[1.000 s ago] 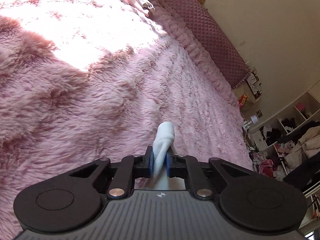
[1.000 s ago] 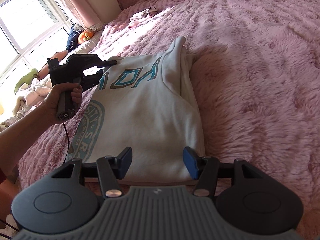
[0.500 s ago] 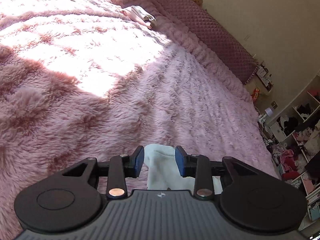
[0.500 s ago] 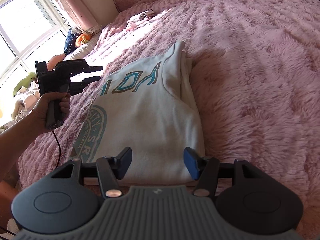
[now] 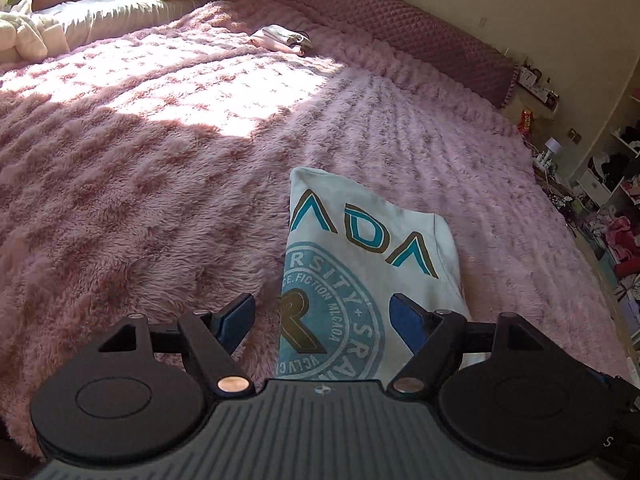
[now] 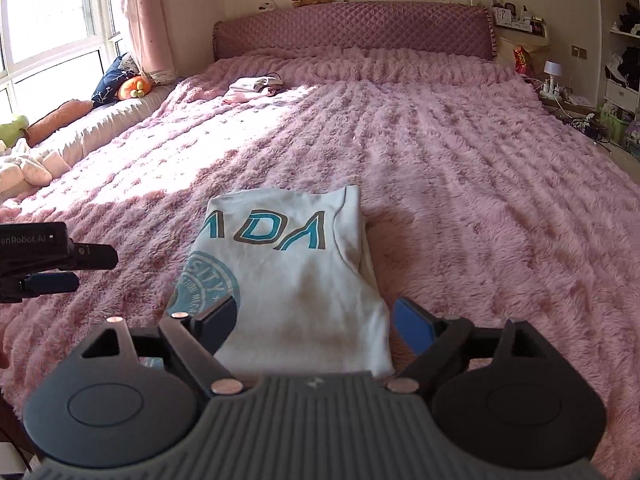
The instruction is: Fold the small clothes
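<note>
A white shirt [image 5: 360, 260] with teal lettering and a round teal print lies folded in a narrow strip on the pink fluffy bedspread [image 5: 140, 200]. My left gripper [image 5: 322, 316] hovers above the shirt's near end. Its jaws are opening wide, with nothing pinched between the blue pads. In the right wrist view the same shirt [image 6: 288, 276] lies below my right gripper [image 6: 316, 320]. Those jaws are opening too and hold nothing. The left gripper [image 6: 60, 264] shows at the left edge, clear of the cloth.
A small pile of pink and white clothes [image 6: 252, 88] sits far up the bed near the quilted headboard [image 6: 352, 32]. Cushions and plush toys [image 6: 120, 84] line the window seat at left. Cluttered shelves [image 5: 616, 184] and a lamp [image 6: 552, 70] stand at right.
The left gripper let go of the shirt's edge, opened wide and drew back and up. The right gripper opened wider and rose. The shirt stayed folded on the bed.
</note>
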Demonstrator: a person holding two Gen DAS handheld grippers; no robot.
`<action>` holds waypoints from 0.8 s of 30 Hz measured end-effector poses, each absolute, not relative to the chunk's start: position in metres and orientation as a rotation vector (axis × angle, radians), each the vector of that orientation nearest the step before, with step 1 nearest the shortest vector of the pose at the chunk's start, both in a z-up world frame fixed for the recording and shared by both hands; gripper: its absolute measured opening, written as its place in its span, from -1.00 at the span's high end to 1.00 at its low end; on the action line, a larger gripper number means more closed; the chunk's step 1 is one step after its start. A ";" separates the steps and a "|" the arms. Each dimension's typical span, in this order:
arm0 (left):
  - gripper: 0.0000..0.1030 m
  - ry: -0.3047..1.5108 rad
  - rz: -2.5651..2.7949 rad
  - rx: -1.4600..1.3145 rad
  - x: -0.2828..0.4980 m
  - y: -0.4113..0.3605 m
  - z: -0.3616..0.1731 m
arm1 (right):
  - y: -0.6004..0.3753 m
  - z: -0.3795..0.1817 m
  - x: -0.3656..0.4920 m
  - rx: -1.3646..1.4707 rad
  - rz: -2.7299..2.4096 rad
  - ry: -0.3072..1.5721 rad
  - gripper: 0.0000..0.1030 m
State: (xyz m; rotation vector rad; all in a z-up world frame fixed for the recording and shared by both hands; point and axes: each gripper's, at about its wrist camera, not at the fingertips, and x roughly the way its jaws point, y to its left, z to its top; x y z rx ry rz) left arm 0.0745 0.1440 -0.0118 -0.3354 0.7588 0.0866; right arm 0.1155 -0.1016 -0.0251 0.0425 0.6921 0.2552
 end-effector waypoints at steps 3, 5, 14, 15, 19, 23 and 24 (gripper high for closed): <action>-0.74 0.770 0.117 -0.226 0.054 0.118 -0.008 | -0.095 -0.017 0.096 0.063 0.247 0.714 -0.59; -0.75 0.767 0.136 -0.195 0.041 0.106 -0.004 | -0.092 -0.015 0.085 0.074 0.227 0.725 -0.59; -0.75 0.767 0.178 -0.185 0.016 0.088 0.000 | -0.088 -0.010 0.051 0.018 0.115 0.730 -0.59; -0.75 0.770 0.181 -0.184 0.015 0.087 -0.001 | -0.088 -0.010 0.049 0.016 0.112 0.730 -0.59; -0.75 0.775 0.173 -0.175 0.010 0.082 -0.002 | -0.088 -0.008 0.043 0.001 0.088 0.728 -0.58; -0.75 0.778 0.172 -0.169 0.005 0.079 -0.004 | -0.088 -0.008 0.040 -0.004 0.072 0.728 -0.58; -0.74 0.779 0.171 -0.171 0.005 0.079 -0.004 | -0.088 -0.008 0.038 -0.002 0.069 0.729 -0.58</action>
